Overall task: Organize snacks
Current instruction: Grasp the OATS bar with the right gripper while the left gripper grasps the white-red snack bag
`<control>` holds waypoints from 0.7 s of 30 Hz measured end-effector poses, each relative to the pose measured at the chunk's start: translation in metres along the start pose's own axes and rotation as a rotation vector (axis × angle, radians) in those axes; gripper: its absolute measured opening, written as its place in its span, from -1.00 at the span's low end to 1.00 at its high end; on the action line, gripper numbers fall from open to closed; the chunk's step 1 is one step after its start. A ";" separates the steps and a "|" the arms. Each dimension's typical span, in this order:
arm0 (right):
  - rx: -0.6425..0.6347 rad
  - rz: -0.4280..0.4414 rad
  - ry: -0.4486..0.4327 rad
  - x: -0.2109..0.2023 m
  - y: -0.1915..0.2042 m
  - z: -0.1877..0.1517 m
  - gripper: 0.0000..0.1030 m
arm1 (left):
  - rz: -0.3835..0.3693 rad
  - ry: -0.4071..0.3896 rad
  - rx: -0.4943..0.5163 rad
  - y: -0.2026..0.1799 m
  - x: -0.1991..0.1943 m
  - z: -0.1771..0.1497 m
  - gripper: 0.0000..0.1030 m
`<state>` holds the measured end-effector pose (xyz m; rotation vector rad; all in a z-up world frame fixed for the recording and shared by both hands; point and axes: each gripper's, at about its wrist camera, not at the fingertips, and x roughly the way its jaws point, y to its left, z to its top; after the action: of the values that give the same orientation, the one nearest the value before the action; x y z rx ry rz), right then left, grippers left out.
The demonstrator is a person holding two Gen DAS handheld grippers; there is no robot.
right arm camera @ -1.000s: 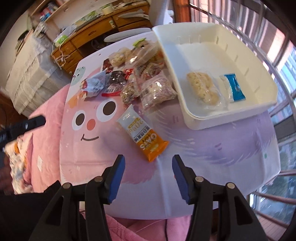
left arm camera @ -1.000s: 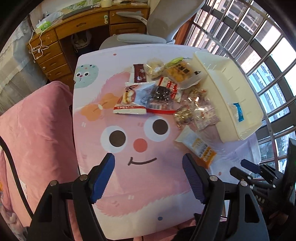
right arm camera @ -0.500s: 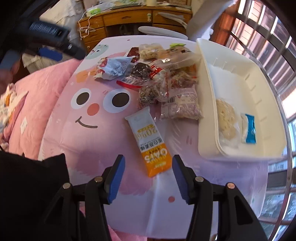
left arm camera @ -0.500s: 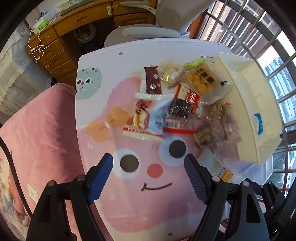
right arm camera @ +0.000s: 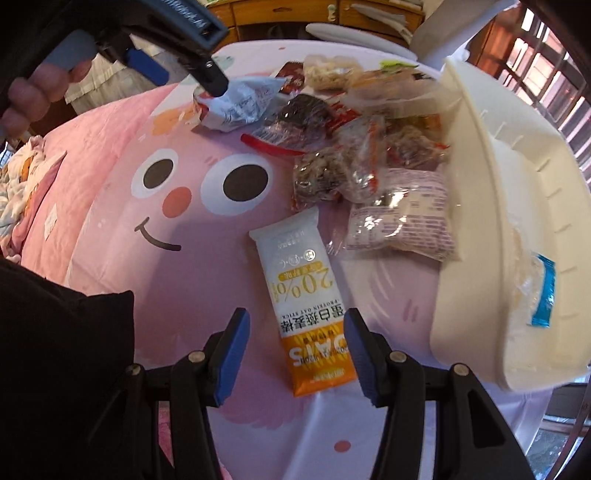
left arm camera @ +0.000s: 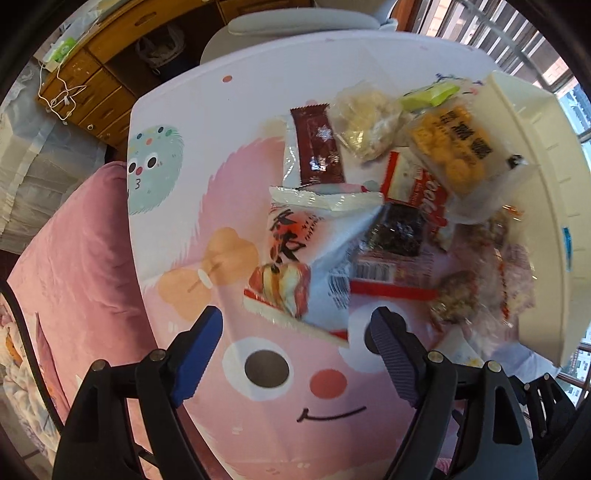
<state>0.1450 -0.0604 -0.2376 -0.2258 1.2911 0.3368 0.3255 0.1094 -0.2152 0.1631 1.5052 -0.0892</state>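
A wooden desk (left arm camera: 99, 74) and a grey chair (left arm camera: 295, 22) stand behind a counter (left arm camera: 207, 122) covered with a pink cartoon-face cloth, with barred windows (right arm camera: 546, 59) to the right and a pink blanket (left arm camera: 74, 258) to the left.

Snacks lie heaped on the far right part of the counter, against a cream bin (right arm camera: 517, 206). In the heap are a white pastry bag (left arm camera: 306, 258), a brown bar (left arm camera: 317, 144), a clear bag of pale puffs (left arm camera: 365, 122), an orange cracker bag (left arm camera: 450, 147), a dark seaweed pack (left arm camera: 399, 229) and several clear nut packs (right arm camera: 332, 173). An oat bar (right arm camera: 306, 295), white with an orange end, lies apart from the heap, nearer the person. Inside the bin is a blue-ended packet (right arm camera: 543, 295).

The left gripper (left arm camera: 295, 332) points down over the near edge of the pastry bag. Its fingers (left arm camera: 199, 347) are spreading wider and hold nothing; the bag's corner shows between them, with no pad pressing on it. In the right view a hand (right arm camera: 33, 92) holds this gripper above the bag.

The right gripper (right arm camera: 295, 347) hovers over the orange end of the oat bar. Its fingers (right arm camera: 232, 350) stand about half open on either side of the bar, clear of the wrapper, gripping nothing.
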 end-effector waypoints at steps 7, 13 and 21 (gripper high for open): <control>-0.037 -0.018 0.000 0.012 -0.002 0.007 0.03 | 0.004 0.041 -0.024 0.006 0.027 0.019 0.58; -0.021 -0.013 0.043 0.024 -0.010 0.013 0.03 | -0.011 0.065 -0.034 0.011 0.045 0.028 0.58; -0.021 -0.009 0.049 0.034 -0.008 0.018 0.01 | -0.051 0.077 -0.042 0.016 0.066 0.040 0.58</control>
<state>0.1724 -0.0580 -0.2654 -0.2590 1.3352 0.3390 0.3715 0.1219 -0.2782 0.0950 1.5869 -0.0928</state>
